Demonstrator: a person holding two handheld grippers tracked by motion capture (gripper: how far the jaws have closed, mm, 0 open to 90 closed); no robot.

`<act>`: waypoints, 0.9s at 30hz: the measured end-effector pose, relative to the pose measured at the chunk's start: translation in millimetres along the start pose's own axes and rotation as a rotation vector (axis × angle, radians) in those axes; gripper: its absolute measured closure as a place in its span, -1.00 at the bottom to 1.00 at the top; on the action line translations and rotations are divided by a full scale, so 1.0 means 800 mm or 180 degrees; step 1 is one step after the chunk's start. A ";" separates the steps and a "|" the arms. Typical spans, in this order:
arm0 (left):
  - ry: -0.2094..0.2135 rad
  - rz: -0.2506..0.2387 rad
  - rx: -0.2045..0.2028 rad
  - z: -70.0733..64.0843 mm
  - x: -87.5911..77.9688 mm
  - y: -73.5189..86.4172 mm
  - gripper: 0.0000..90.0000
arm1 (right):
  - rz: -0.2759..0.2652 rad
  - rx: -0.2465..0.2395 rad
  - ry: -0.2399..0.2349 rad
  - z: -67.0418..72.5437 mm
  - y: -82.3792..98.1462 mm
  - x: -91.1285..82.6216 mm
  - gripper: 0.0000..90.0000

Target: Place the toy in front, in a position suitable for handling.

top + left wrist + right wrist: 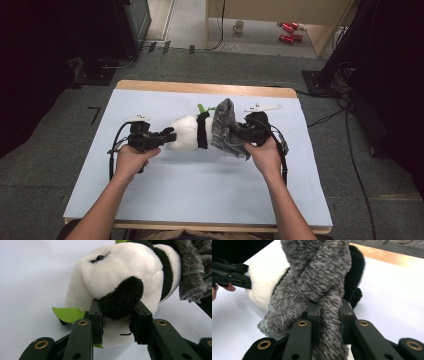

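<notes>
A: Our left gripper (116, 315) pinches the panda toy (187, 132) by its black ear, in the middle of the blue mat (150, 190).

B: Our right gripper (329, 315) squeezes the grey cloth (317, 277) on it. If we tug hard, the ear may slip.

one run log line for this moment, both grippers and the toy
left gripper: shut on panda plush ear | right gripper: shut on grey fuzzy cloth | cloth over plush's lower half | on table

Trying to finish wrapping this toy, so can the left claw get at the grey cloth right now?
Probably not: the left claw is clamped on the plush panda's black ear, and the grey cloth, held by the right claw, lies beyond the panda's body.
</notes>
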State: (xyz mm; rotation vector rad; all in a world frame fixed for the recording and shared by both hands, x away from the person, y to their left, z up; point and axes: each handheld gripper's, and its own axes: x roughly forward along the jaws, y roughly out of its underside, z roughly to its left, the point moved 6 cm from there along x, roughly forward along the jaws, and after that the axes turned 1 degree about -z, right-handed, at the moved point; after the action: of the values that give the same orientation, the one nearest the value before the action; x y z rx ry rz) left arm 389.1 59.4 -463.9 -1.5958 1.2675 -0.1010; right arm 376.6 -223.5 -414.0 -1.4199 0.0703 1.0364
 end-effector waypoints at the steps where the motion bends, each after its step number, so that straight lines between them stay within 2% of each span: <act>1: -0.0002 0.0000 -0.0003 0.000 0.000 0.000 0.49 | 0.0001 0.0009 0.0023 -0.003 0.001 -0.001 0.71; 7: 0.0003 -0.0012 -0.0024 0.002 0.001 -0.002 0.49 | -0.0011 0.0084 0.0072 -0.018 0.009 -0.002 0.71; 11: 0.0003 -0.0016 -0.0031 0.003 0.001 -0.002 0.49 | -0.0037 0.0111 0.0051 -0.024 0.014 0.002 0.71; 15: -0.0005 -0.0014 -0.0045 0.004 0.001 -0.003 0.49 | -0.0015 0.0158 0.0110 -0.033 0.019 0.002 0.71; 20: -0.0057 0.0029 -0.0028 0.001 -0.001 -0.003 0.48 | -0.0076 0.0229 0.0163 -0.040 0.017 -0.014 0.71; 24: -0.0075 0.0030 -0.0031 0.001 0.000 -0.005 0.48 | -0.0197 0.0189 0.0095 -0.028 0.007 -0.033 0.71; 27: -0.0085 0.0043 -0.0007 0.002 0.000 -0.006 0.48 | -0.0221 0.0088 -0.0050 -0.010 0.003 -0.034 0.70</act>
State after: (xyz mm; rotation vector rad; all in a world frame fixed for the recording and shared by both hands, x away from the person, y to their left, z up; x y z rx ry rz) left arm 393.2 59.8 -460.8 -1.5852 1.2580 -0.0695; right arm 363.3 -245.5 -401.3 -1.3796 0.0235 0.9857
